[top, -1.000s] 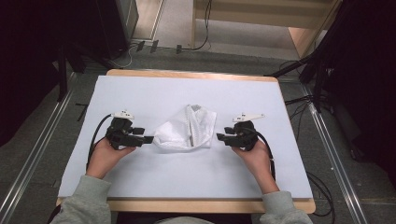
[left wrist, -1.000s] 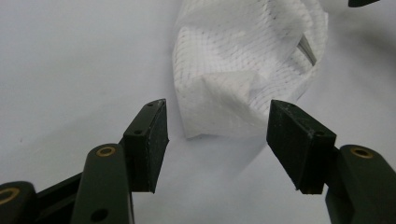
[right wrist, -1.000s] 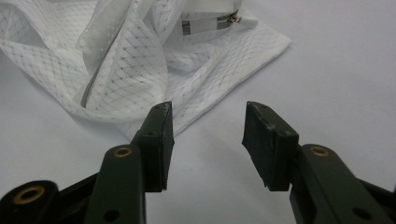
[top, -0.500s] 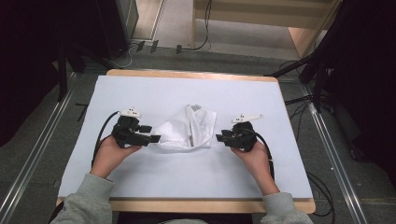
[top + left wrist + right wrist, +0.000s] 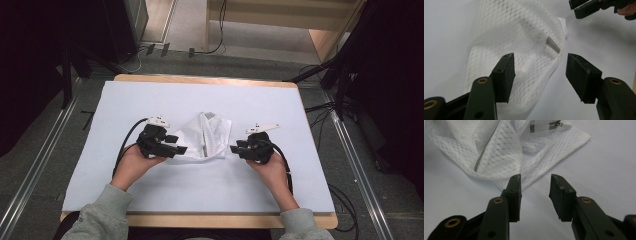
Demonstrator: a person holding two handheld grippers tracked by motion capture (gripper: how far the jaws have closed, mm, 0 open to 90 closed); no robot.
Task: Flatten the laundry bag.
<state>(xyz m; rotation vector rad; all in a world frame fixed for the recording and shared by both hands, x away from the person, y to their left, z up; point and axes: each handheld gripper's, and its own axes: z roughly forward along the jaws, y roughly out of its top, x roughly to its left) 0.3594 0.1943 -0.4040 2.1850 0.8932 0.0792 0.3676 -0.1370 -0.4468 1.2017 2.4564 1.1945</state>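
A white mesh bag [image 5: 207, 135] with a grey zipper [image 5: 477, 163] lies crumpled at the middle of the pale-covered table [image 5: 165, 100]. My left gripper [image 5: 181, 145] reaches over the bag's left edge. In the left gripper view the left gripper [image 5: 540, 60] has its jaws wide apart, with mesh bag [image 5: 524, 37] fabric under and between them but not pinched. My right gripper [image 5: 234, 148] sits just right of the bag. Seen in its own view, the right gripper [image 5: 535, 182] has just been opening a little, with nothing between the jaws; the mesh bag [image 5: 506, 152] lies just beyond the tips.
The table's wooden rim [image 5: 200, 80] shows at the far side. Black cables [image 5: 125, 145] trail from both grippers across the cover. Dark equipment stands left and right of the table, and a wooden shelf [image 5: 320, 37] stands beyond it. The other gripper [image 5: 594, 6] shows at the left gripper view's top right.
My left gripper has slid rightward until its jaws overlap the bag's left edge. The right hand has stayed where it was.
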